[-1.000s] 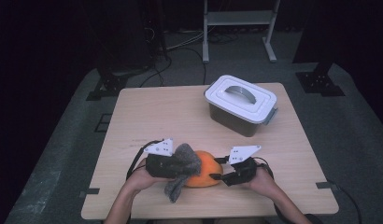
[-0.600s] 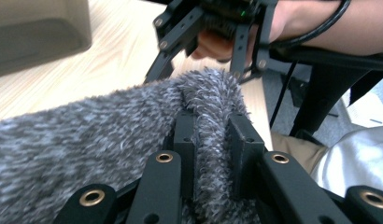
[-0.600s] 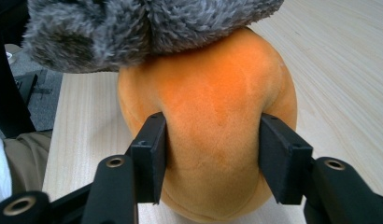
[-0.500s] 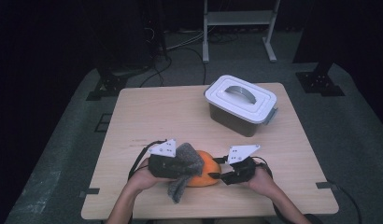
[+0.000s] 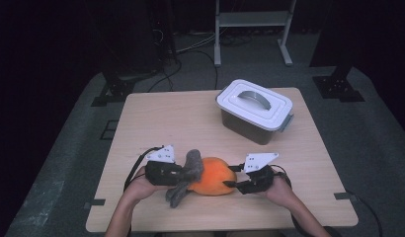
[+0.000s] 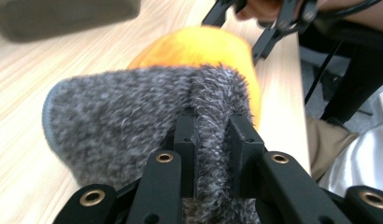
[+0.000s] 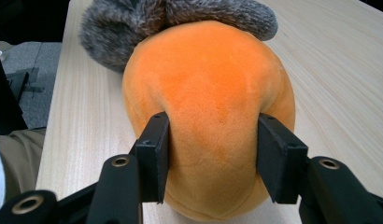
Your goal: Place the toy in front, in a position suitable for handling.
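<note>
In the high view my two hands come up from the bottom edge, and the work sits low and centre in the frame on the wooden tabletop [image 5: 190,118]. My left tool [image 5: 183,174] is clamped tight on the grey fuzzy cloth [image 5: 186,173]; in the left gripper view [image 6: 213,140] a fold of that cloth [image 6: 133,116] stands pinched between the two black jaws at the lower middle, with the rest of it spreading out to the left of the frame and draping against the orange plush toy [image 6: 203,46] behind it. My right tool [image 5: 230,183] has its jaws set on either side of the orange plush toy [image 5: 213,175]; they have just been closing, and in the right gripper view [image 7: 210,154] both pads press into the toy's soft flanks, the toy [image 7: 208,93] bulging between them in the middle of the frame. There the grey cloth [image 7: 180,18] lies over the toy's far end, along the top edge. The toy rests on the tabletop between my two tools, touching the cloth on its left side in the high view. Well apart from all this, in the upper right part of the tabletop, stands a closed box with a white lid [image 5: 255,104] and a handle on top.
</note>
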Demonstrator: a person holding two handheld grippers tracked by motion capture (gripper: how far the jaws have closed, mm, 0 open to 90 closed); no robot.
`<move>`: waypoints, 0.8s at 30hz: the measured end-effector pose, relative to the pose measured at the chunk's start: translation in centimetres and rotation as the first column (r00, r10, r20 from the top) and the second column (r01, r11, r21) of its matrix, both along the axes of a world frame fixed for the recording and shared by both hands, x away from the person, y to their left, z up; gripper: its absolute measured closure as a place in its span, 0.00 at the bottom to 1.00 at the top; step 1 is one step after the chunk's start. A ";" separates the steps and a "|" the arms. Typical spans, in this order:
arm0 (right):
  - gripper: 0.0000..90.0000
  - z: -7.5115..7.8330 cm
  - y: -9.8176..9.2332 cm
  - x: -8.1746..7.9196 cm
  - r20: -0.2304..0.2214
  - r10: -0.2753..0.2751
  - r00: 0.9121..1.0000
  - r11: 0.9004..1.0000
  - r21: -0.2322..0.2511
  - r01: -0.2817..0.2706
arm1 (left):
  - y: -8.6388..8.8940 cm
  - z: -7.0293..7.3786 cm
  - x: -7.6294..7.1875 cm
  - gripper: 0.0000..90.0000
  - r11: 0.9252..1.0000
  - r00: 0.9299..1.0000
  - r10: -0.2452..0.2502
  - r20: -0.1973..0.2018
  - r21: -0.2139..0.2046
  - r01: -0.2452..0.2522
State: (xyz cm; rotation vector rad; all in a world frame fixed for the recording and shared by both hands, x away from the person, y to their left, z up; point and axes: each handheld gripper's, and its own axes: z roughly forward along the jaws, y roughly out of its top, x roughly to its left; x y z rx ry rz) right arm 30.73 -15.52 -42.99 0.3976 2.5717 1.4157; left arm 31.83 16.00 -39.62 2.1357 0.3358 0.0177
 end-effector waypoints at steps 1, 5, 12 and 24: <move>0.54 0.1 0.1 0.0 0.007 0.001 1.000 1.000 -0.003 -0.001 | -0.2 0.2 -0.1 0.84 1.000 1.000 -0.009 0.004 -0.008 0.009; 0.54 0.5 0.6 -0.4 0.036 0.015 0.999 1.000 -0.020 -0.014 | -1.8 1.2 -0.5 0.84 0.998 0.998 -0.060 0.028 -0.027 0.060; 0.49 0.3 0.8 -0.6 0.033 0.024 0.999 0.999 -0.022 -0.023 | -3.2 0.4 -0.3 0.84 0.996 0.996 -0.086 0.017 0.000 0.086; 0.23 -1.1 0.6 0.2 -0.055 0.025 0.998 1.000 -0.002 -0.025 | -1.1 -0.4 0.0 0.84 1.000 1.000 -0.027 -0.012 0.002 0.027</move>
